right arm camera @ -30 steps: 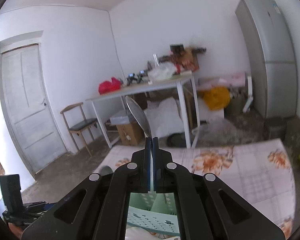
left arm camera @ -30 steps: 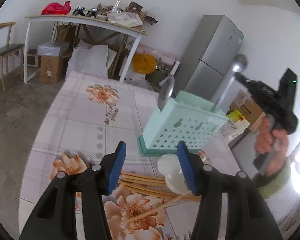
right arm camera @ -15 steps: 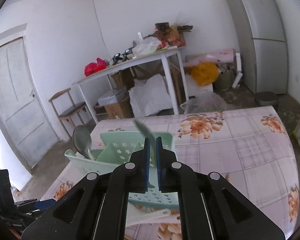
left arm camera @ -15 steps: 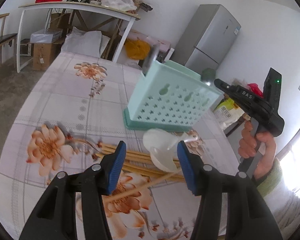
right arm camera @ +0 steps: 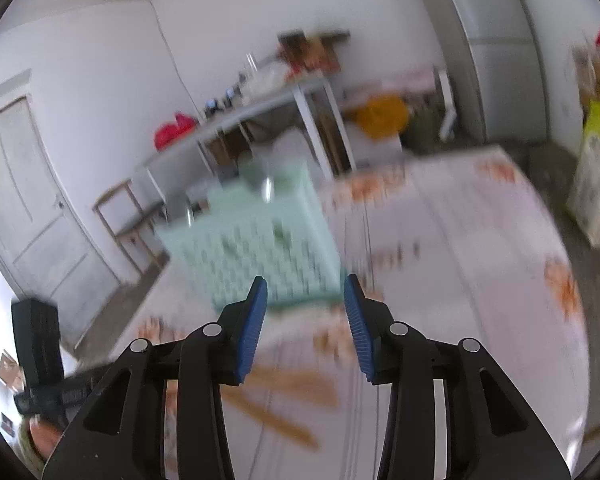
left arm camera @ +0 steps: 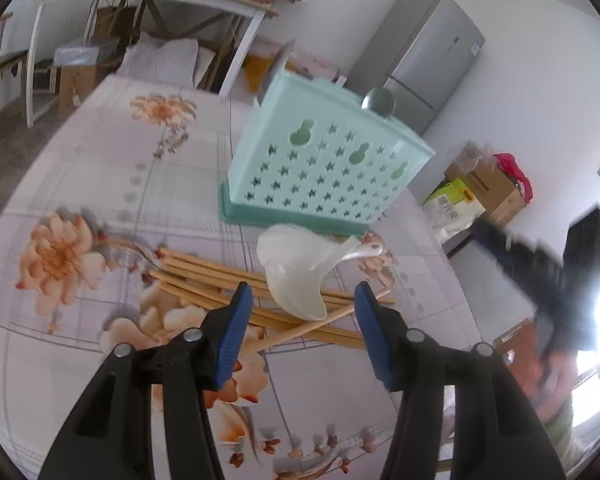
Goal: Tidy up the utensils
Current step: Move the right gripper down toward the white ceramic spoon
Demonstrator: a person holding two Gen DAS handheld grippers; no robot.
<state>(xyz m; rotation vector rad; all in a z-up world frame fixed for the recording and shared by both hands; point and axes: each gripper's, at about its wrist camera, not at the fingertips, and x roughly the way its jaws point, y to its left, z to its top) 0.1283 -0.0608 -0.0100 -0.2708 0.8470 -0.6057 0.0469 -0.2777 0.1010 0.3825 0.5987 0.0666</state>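
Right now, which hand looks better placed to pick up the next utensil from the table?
Probably the left. The left gripper is open and hangs right over the white spoons and chopsticks. The right gripper is open too, but it sits further back, facing the green basket, in a blurred view.
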